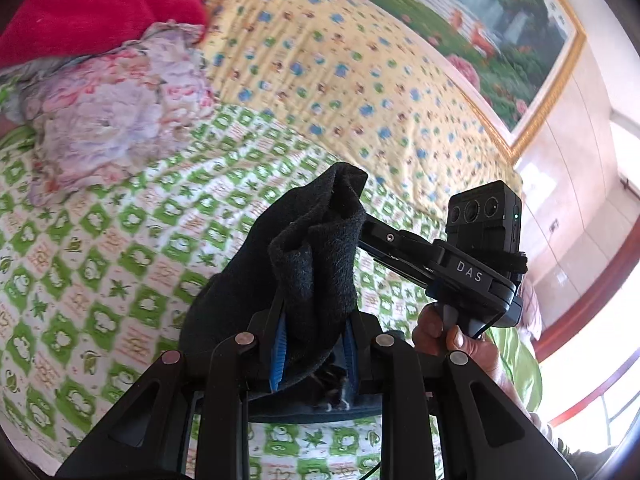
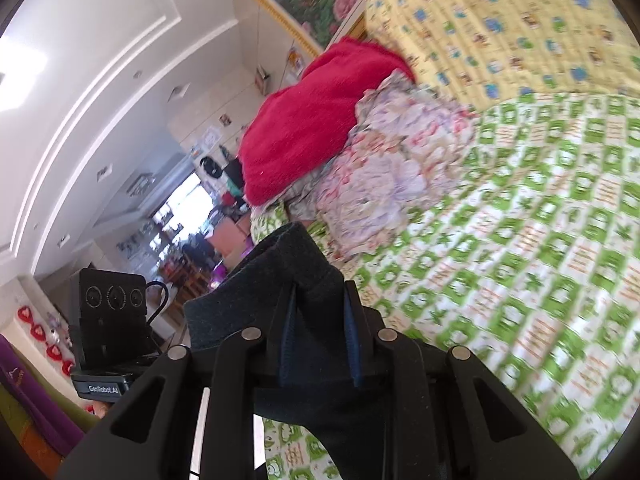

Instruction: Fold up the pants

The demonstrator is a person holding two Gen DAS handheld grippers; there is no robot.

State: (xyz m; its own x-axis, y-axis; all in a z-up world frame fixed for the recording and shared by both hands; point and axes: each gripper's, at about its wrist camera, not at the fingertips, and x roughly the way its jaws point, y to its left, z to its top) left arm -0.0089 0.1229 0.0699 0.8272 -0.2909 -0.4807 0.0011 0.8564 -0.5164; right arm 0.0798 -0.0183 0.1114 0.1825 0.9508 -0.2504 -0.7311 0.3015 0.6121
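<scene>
Both the left gripper (image 1: 316,344) and the right gripper (image 2: 320,344) pinch bunched dark pants (image 1: 316,264), which hang from the jaws above the green-patterned bedspread (image 1: 100,248), spanning between the two.

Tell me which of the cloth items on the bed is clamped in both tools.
The dark pants: bunched between each tool's blue pads, lifted off the green-patterned sheet. The red blanket and floral bundle lie untouched farther back.

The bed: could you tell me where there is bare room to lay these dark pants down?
The green-checked quilt lies bare between the floral bundle and the yellow quilt. It is crowded where the red blanket sits on that bundle.
</scene>
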